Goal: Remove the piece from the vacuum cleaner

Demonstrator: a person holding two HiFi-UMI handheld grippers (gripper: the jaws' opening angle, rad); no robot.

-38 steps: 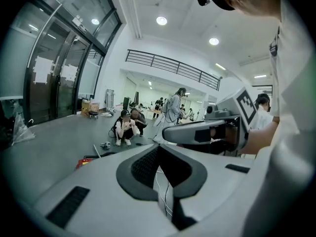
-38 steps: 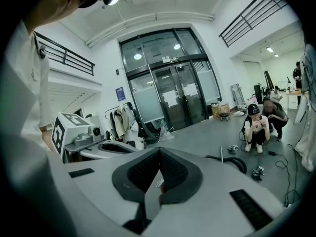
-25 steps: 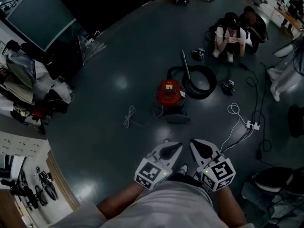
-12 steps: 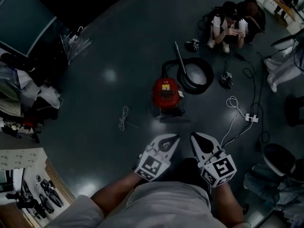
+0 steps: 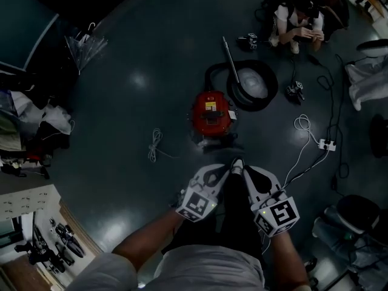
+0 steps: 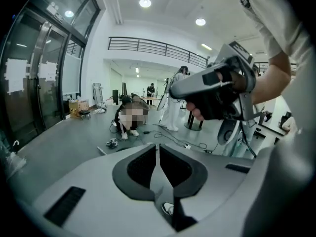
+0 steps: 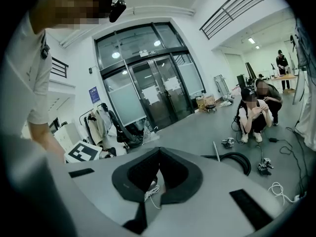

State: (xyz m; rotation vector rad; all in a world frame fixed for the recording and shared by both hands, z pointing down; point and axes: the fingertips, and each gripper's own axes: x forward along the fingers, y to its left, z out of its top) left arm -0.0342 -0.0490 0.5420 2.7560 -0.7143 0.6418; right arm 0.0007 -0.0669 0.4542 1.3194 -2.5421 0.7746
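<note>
Dark glossy floor (image 5: pixel 121 53) of a big hall w/ glass doors (image 7: pixel 158 98) at the back. Red vacuum cleaner (image 5: pixel 211 115) sits on the floor ahead of the person. Its black hose (image 5: pixel 267 96) is coiled just beyond it, and a metal tube (image 5: pixel 230 59) lies across the coil's left side. Small white cord (image 5: pixel 155 145) lies bundled on the floor to the vac's left; power strip (image 5: pixel 327 144) is off to the right. Two people (image 5: pixel 300 23) crouch past the hose.

Left gripper (image 5: pixel 225 172) & right gripper (image 5: pixel 246 171) are held side by side, tips close to each other, both pointing toward the vac. They stop short of it w/ a strip of bare floor between, so no contact w/ vac, hose or tube. Left gripper view: fingers (image 6: pixel 143 168) are pressed together, nothing between. Right gripper view: its fingers also meet tip to tip and are empty. Hose & tube show beyond them to the right, apart from the tips.
</note>
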